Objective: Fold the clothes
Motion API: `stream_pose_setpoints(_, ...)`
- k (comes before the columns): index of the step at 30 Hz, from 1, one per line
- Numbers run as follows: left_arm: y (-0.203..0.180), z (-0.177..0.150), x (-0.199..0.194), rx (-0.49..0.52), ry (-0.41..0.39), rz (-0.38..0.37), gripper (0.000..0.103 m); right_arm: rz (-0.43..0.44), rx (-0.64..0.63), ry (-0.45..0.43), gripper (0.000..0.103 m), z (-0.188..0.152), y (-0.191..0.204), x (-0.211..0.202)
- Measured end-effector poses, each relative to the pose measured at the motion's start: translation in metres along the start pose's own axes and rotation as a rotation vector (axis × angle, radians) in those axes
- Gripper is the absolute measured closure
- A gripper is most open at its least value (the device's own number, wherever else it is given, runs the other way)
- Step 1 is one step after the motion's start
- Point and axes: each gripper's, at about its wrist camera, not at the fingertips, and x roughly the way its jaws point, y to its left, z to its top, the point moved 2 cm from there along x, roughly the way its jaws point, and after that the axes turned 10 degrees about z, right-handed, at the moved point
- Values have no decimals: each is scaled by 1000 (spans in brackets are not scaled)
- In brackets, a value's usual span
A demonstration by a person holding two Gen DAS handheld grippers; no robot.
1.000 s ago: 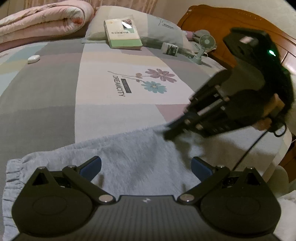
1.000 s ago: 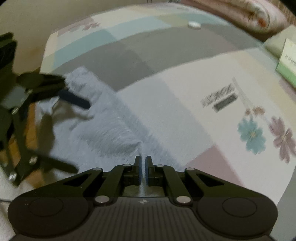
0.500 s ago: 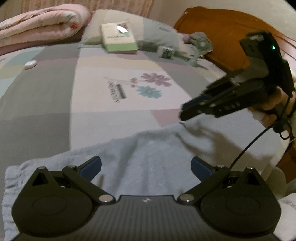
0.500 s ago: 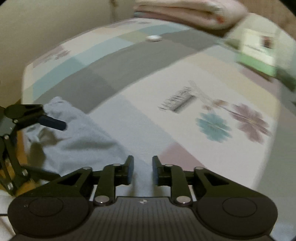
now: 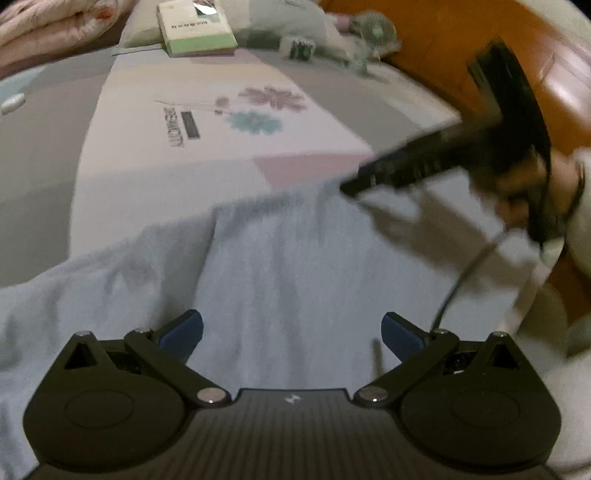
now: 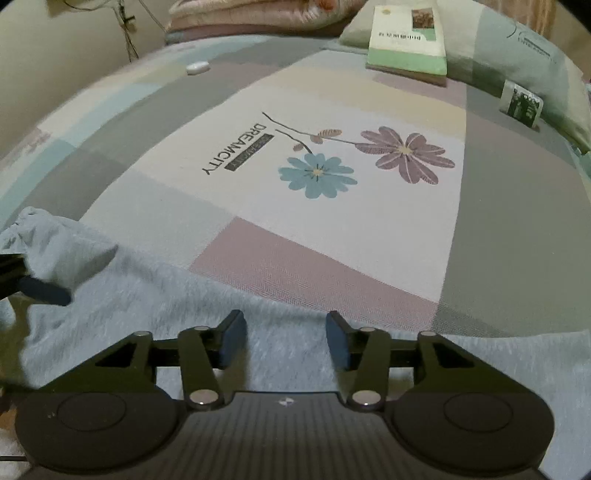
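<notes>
Your right claw [image 6: 286,339] has just let go and spread open beside your gaping left claw [image 5: 291,332], leaving the grey garment [image 5: 295,266] released at six o'clock on the bed [image 6: 332,206].

The left gripper [image 5: 291,330] hovers over pale blue cloth [image 5: 295,258] on the bed [image 5: 110,166], jaws spread wide. At two o'clock the blurred right gripper [image 5: 354,186] meets the cloth's far edge. A book [image 5: 195,27] lies at eleven o'clock.
</notes>
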Motion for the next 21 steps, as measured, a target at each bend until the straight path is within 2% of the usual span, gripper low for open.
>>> stream_pose_setpoints(4,-8,-8,-15,82,8,70,1,-5,-49,7,46,-12,9,-25)
stream_pose_setpoints(6,-13,-2,-21,90,-32,79,1,-14,-70,2,33,-27,14,-48)
stream_pose_setpoints(10,-29,5,-26,135,-91,60,1,-67,-69,20,27,-71,17,-86)
stream_pose_setpoints(12,-43,1,-26,183,-127,11,1,-104,-44,25,25,-94,15,-97)
stream_pose_setpoints(14,-54,-4,-22,200,-121,-22,1,-136,4,28,25,-113,10,-97)
stream_pose_setpoints(16,-60,-10,-11,177,-78,-35,1,-146,64,28,25,-131,5,-95)
stream_pose_setpoints(18,-59,-19,-3,122,-14,-27,1,-155,91,7,19,-146,4,-95)
stream_pose_setpoints(21,-54,-32,-15,100,-14,-35,1,-158,94,-16,12,-159,7,-100)
